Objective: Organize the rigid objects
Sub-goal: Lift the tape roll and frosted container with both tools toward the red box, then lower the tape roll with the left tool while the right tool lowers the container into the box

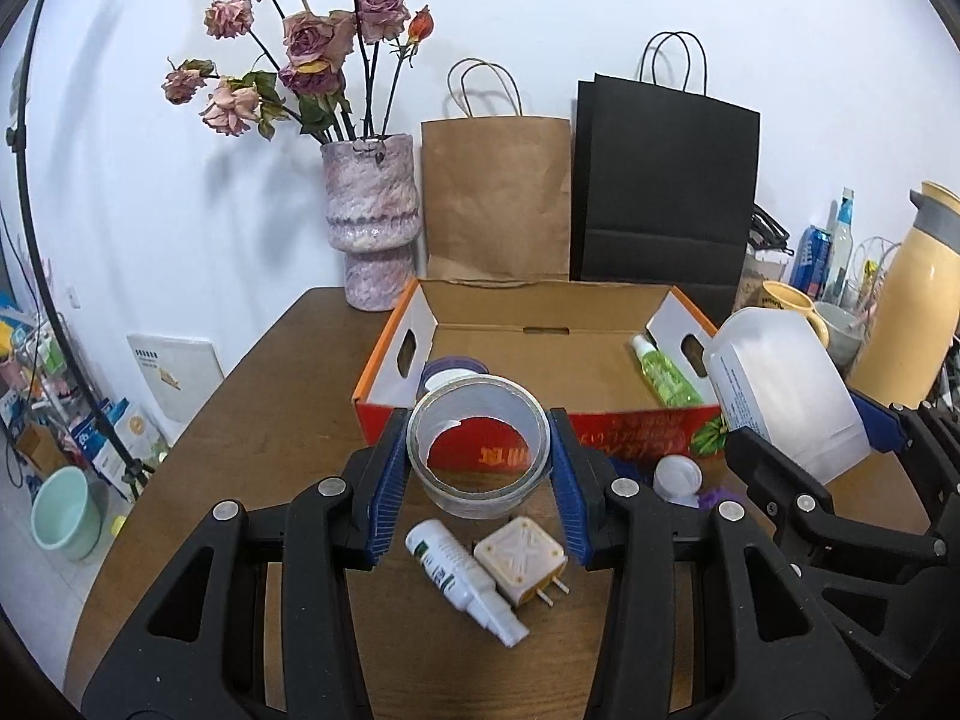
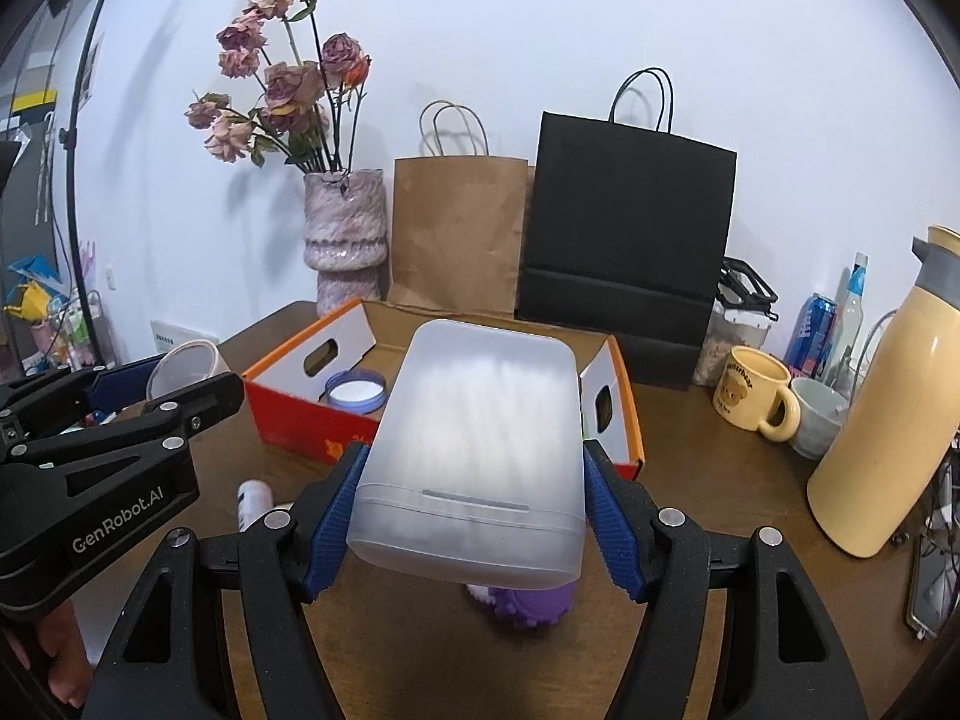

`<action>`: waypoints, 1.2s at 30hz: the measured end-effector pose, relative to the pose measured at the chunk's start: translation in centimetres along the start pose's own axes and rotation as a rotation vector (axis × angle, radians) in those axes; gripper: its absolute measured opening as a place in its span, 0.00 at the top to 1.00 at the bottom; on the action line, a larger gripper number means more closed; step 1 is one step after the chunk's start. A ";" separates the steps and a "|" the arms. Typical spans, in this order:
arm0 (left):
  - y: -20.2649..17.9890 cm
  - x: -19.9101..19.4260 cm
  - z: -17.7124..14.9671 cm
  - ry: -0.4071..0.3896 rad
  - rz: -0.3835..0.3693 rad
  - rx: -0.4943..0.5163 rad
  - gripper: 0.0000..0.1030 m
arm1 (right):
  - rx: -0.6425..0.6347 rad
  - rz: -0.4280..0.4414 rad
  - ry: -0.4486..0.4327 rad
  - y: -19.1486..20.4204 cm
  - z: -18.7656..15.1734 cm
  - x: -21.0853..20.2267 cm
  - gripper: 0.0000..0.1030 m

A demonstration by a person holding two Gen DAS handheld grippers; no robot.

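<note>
The left tool (image 1: 478, 468) was clenched on a clear round roll of sticky tape (image 1: 478, 447), with one blue pad on each side of the roll. It held the roll up in the air just in front of the open orange cardboard box (image 1: 606, 438), which sat on the brown wooden bench (image 1: 258, 420). The right tool (image 2: 474, 516) was clenched on a big frosted white plastic jug (image 2: 480, 450), also held up in front of the box and tilted toward it. Inside the box lay a green squeeze bottle (image 1: 666, 375) near its right end and a round purple-rimmed lid (image 2: 356, 391) near its left end. On the bench in front of the box, below the tape roll, lay a small white spray bottle (image 1: 465, 579) on its side, touching a cream square plug adapter (image 1: 523, 558). A purple bumpy ball (image 2: 528, 603) sat on the bench in front of the box, under the jug. Behind the box stood a pink stone vase of dried roses (image 1: 369, 216), a brown paper bag (image 1: 495, 198) and a black paper bag (image 1: 663, 192). Right of the box stood a yellow bear mug (image 2: 753, 390) and a tall yellow thermos jug (image 2: 888, 414).
</note>
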State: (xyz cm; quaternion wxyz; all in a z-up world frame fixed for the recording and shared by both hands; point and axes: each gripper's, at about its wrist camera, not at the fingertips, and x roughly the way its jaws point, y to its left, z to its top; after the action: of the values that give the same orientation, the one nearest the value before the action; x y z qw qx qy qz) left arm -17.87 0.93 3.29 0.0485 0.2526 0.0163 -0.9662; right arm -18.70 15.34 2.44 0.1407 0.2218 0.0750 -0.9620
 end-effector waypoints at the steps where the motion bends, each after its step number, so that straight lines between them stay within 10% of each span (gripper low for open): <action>1: 0.0 0.2 0.2 -0.003 0.002 -0.002 0.61 | 0.002 0.000 -0.001 -0.1 0.2 0.2 0.29; 36: -0.8 9.4 5.3 -0.002 0.067 -0.059 0.61 | 0.026 0.005 0.046 -1.7 4.5 10.4 0.29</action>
State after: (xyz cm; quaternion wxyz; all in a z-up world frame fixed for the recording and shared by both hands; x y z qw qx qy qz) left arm -28.66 0.64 3.28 0.0880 0.2505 0.0362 -0.9634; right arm -30.03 13.55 1.89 0.1384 0.2457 0.0650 -0.9572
